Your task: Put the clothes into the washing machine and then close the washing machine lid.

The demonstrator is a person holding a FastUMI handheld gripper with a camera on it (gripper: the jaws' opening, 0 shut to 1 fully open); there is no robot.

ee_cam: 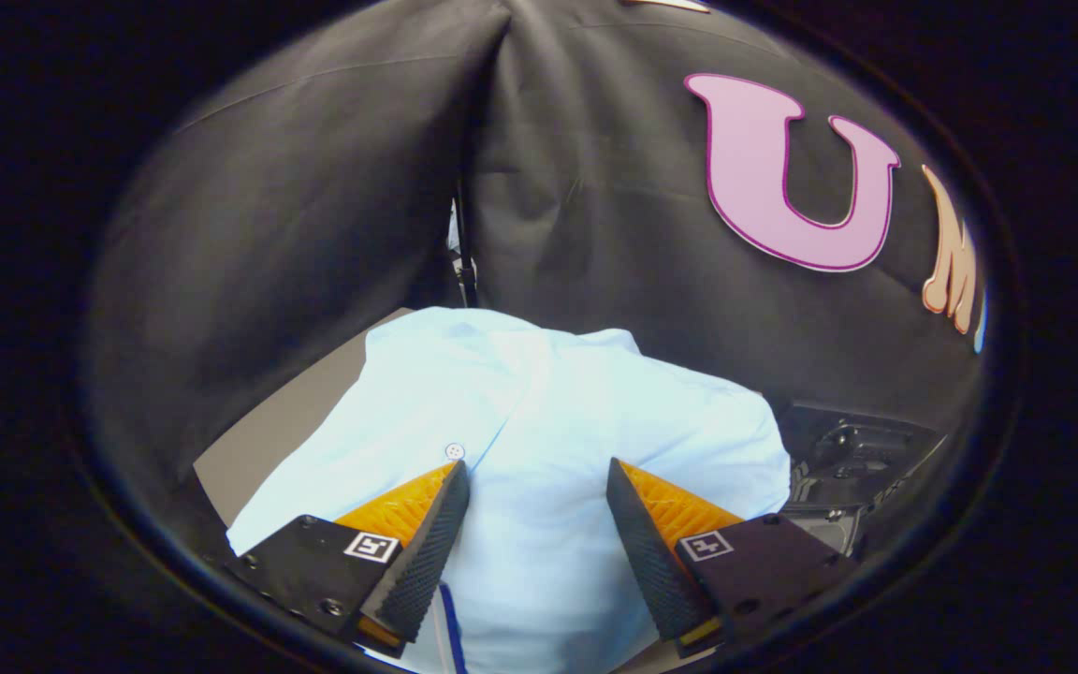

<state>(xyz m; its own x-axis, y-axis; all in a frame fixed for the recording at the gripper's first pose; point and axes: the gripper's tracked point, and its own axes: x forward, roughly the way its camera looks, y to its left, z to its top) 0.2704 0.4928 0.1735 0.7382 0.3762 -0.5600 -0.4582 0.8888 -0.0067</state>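
The claw [537, 473] stands wide, its two fingers well apart with a broad gap between the tips, and it holds nothing. Through that gap shows a pale blue cotton shirt [548, 421]. The left finger [427, 552] and the right finger [647, 552] both lie over the cloth in this view, but I cannot tell if they touch it or hang above it.

The shirt lies spread on a flat grey-brown table top [286, 421]. From the fingertips it reaches toward 12 o'clock, where a folded part, maybe the collar, makes its far edge. A small white round button [454, 451] sits on the shirt just ahead of the left fingertip, at about 11 o'clock from the middle of the claw. A fold line runs from this button up toward 12 o'clock. Near the base of the left finger, at about 7 o'clock, a thin dark blue stripe [450, 627] shows on the cloth.

At 3 o'clock from the claw, just beside the right edge of the shirt, stands a dark grey plastic machine part with moulded shapes [852, 459]. It may be the washing machine, but I cannot say so for sure. Beyond the shirt, from 10 to 2 o'clock, hangs the black cloth wall [586, 206] of the booth.
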